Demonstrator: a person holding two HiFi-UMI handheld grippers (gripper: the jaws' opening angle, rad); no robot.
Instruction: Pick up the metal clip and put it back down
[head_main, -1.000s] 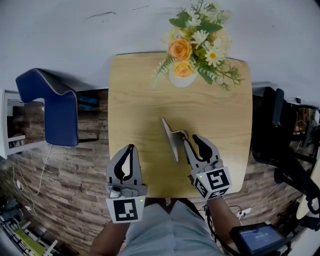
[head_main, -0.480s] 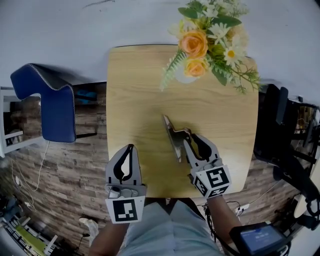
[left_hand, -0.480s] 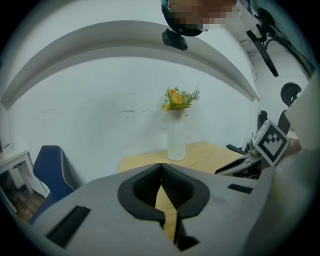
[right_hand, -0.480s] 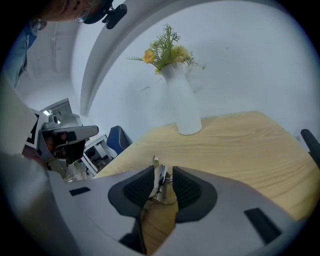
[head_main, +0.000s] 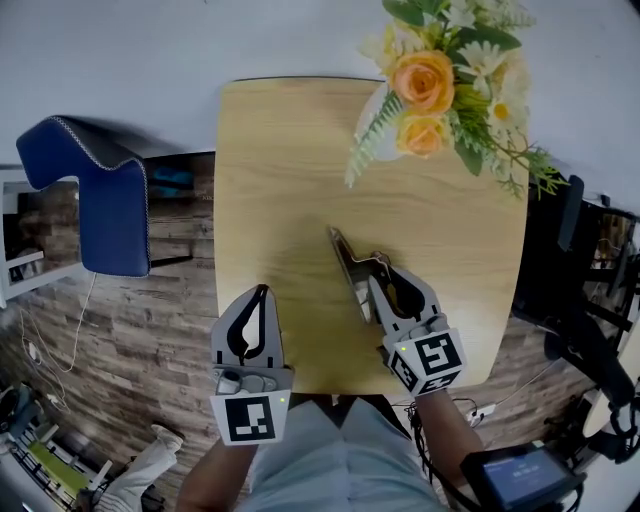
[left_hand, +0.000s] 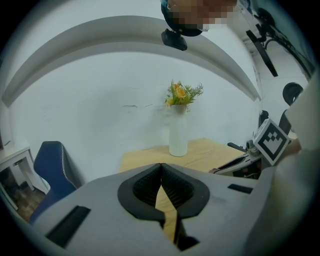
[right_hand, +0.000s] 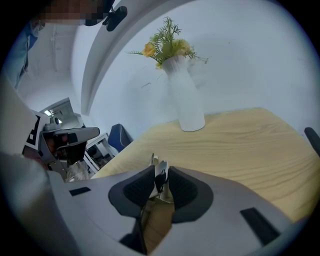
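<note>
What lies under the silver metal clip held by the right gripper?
Only the light wooden tabletop shows around and below the silver metal clip, clamped in the right gripper. The patch directly beneath is covered by clip and jaws, so contact cannot be judged.

Soft, even light fills the head view; the bench (head_main: 280, 180) shows no glare and no hard shadows, and the flowers (head_main: 440, 70) stay crisp. Both gripper views bulge fisheye-fashion, with black corners and bent lines at the edges. The near fingers (left_hand: 142, 187) look soft; the left gripper view is dimmer and bluish.
</note>
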